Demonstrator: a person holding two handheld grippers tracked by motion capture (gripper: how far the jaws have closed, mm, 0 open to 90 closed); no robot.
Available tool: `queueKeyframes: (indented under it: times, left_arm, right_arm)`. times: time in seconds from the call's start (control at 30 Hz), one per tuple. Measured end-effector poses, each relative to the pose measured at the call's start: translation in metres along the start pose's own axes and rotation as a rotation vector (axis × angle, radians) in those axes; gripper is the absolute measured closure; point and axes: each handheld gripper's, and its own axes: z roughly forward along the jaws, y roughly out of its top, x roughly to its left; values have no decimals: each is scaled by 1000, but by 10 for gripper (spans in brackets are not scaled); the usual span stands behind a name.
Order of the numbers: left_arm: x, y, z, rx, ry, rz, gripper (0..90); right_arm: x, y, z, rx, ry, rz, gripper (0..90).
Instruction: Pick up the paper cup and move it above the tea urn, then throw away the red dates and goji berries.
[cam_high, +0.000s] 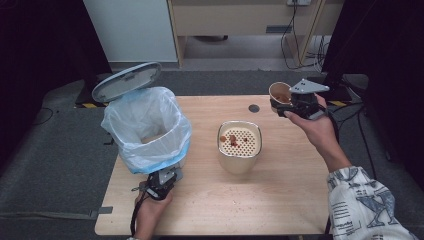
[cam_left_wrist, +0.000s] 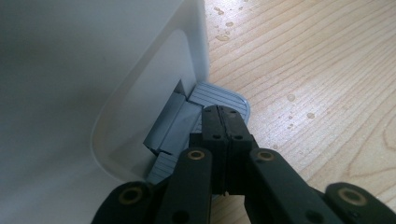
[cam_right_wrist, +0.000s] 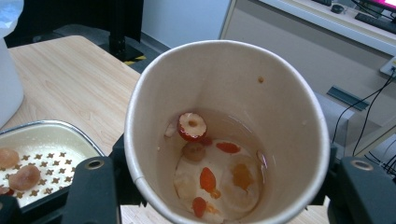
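Right tool (cam_high: 289, 103) grips a paper cup (cam_high: 279, 92), raised at two o'clock; left tool (cam_high: 162, 181), jaws pressed together, presses the bin's pedal (cam_left_wrist: 219, 97) at seven o'clock.

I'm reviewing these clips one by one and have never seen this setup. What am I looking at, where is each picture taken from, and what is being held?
No robot here: a person holds a hand-held two-jaw gripper in each hand. The high view looks down on a wooden table. The other two pictures come from cameras riding on each gripper.

On the table stand a pedal bin lined with a bag, its lid up, and a beige strainer container with food bits on top.

The left gripper, jaws shut, presses on the bin's grey pedal. The right gripper clasps a paper cup holding liquid and fruit pieces.
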Motion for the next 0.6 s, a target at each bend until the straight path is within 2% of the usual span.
queueKeyframes:
  times: [0.6]
  left_arm:
    - [0, 0, 0, 0, 0, 1, 887]
  right_arm:
    - [13, 17, 4, -11, 12, -55, 356]
